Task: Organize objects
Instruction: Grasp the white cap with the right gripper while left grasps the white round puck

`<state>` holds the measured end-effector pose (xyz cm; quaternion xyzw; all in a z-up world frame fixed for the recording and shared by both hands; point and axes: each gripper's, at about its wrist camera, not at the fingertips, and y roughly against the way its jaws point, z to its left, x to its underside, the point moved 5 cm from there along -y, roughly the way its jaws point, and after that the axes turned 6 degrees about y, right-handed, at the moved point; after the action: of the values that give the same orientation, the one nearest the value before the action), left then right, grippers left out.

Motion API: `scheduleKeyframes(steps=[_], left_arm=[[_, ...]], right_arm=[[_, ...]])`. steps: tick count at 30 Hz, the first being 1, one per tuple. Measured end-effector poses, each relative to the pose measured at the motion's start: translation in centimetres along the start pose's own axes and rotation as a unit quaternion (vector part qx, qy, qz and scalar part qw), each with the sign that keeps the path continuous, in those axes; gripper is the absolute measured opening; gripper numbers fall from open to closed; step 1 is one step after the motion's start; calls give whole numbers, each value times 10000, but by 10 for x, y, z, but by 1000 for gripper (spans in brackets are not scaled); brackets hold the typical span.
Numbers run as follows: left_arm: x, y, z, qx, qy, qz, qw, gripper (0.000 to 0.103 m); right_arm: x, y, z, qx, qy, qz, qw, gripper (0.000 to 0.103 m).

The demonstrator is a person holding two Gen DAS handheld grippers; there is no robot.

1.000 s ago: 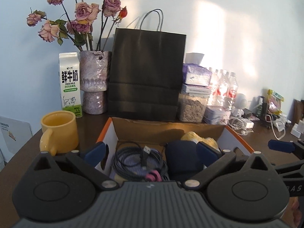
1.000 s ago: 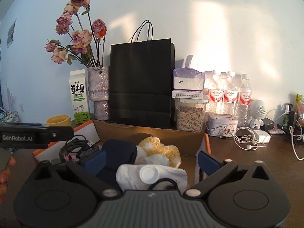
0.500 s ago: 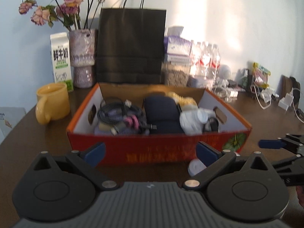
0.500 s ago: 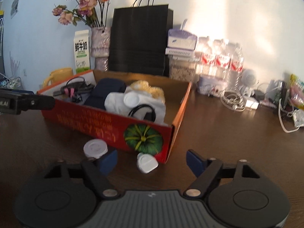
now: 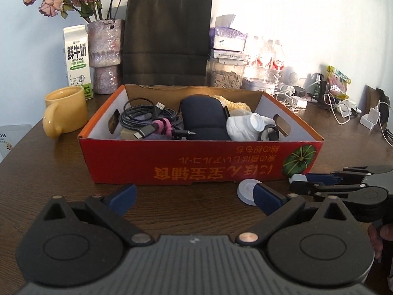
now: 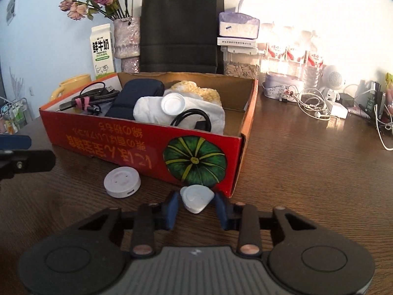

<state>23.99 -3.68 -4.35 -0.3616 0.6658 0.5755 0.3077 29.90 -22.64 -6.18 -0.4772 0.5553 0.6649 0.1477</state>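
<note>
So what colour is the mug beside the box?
Yellow; the mug shows best in the left wrist view.

Warm sunlight falls from the right onto the back wall [image 5: 307, 19], leaving a bright, washed-out patch there in both views. The water bottles [image 6: 292, 56] in that patch are blown out by glare, their outlines hard to trace. The left part of the wall stays cool and bluish. The black paper bag [image 5: 167, 36] reads as a dark block with little detail. The wooden table [image 6: 307, 172] catches a soft sheen on its grain. Both views are sharp, without motion blur. Fisheye distortion bends the edges, and the corners are vignetted black.
</note>
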Motion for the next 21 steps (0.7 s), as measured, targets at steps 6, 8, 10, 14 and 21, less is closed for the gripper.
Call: scheduleKeyframes(steps=[6, 8, 10, 14, 21], left_arm=[[7, -10, -13, 26, -105, 154, 9998, 103], [10, -15, -19, 43, -157, 220, 9996, 103], [13, -20, -24, 54, -204, 291, 9994, 103], [17, -30, -37, 90, -297, 405, 9987, 103], [19, -53, -58, 25, -358, 526, 9980, 103]], right_arm=[[-1, 7, 1, 5, 15, -188, 9998, 27], [-1, 12, 2, 15, 18, -291, 9996, 27], [-1, 17, 2, 80, 62, -397, 9992, 27], [-1, 32, 0, 183, 13, -708, 9973, 27], [-2, 47, -8, 279, -132, -1015, 9944, 27]])
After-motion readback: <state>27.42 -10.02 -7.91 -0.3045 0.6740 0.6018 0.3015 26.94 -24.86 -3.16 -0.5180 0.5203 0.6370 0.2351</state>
